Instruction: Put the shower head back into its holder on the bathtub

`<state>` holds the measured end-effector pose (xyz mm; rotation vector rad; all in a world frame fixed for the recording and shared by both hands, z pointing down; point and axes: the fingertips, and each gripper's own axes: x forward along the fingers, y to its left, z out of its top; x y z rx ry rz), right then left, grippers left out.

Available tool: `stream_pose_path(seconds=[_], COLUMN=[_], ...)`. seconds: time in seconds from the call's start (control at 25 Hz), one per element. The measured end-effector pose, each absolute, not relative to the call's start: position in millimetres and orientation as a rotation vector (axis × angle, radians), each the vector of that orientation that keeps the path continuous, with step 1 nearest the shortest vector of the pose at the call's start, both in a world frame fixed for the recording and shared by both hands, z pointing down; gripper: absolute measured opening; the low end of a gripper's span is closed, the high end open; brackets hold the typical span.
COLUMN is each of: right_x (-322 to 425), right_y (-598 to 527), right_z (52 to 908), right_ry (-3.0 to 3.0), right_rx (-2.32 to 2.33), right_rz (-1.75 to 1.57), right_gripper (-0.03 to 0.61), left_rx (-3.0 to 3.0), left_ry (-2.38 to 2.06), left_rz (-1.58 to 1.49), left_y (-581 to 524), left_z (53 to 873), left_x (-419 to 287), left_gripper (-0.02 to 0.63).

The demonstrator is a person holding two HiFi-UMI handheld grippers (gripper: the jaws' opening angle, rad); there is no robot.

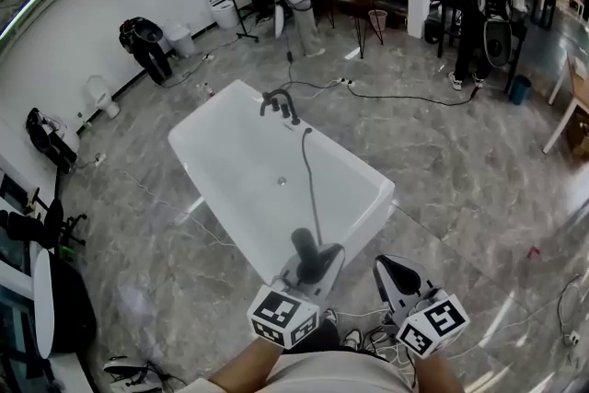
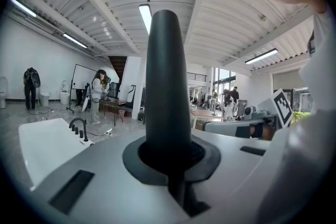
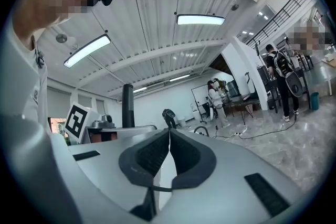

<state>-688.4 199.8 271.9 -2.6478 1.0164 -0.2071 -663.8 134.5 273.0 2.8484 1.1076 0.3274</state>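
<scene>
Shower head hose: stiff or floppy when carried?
Likely floppy: the hose lies in a loose curve across the tub. It probably trails and tugs lightly. The shower head looks rigid, standing straight in the shut left gripper.

Left tool point(image 1: 311, 264) and right tool point(image 1: 385, 264) are grey, black-padded.

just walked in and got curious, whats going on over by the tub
A person stands at the near end of a white bathtub with a gripper in each hand. The left gripper has its jaws shut on the dark shower head, whose hose runs along the tub to the taps at the far end. The right gripper is shut and empty. The shower head is not yet back in a holder.
</scene>
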Motion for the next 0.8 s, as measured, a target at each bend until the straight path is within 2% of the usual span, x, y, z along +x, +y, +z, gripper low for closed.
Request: stream_pose_path(seconds=[0.4, 0.8], right_x=[-641.8, -527.7], right_y=[212.8, 208.8], right_z=[291.2, 283.6], right_ry=[0.951, 0.910], right_rx=[-2.659, -2.783], right_rz=[-0.251, -0.211], right_gripper=[0.015, 0.015], left_rx=[2.816, 2.813], left_ry=[1.112, 1.179], left_rz=[0.359, 0.321], left_y=[139.9, 145.8], left_z=[283.9, 279.9], left_x=[-611.3, -503.9], left_gripper=[0.014, 0.014])
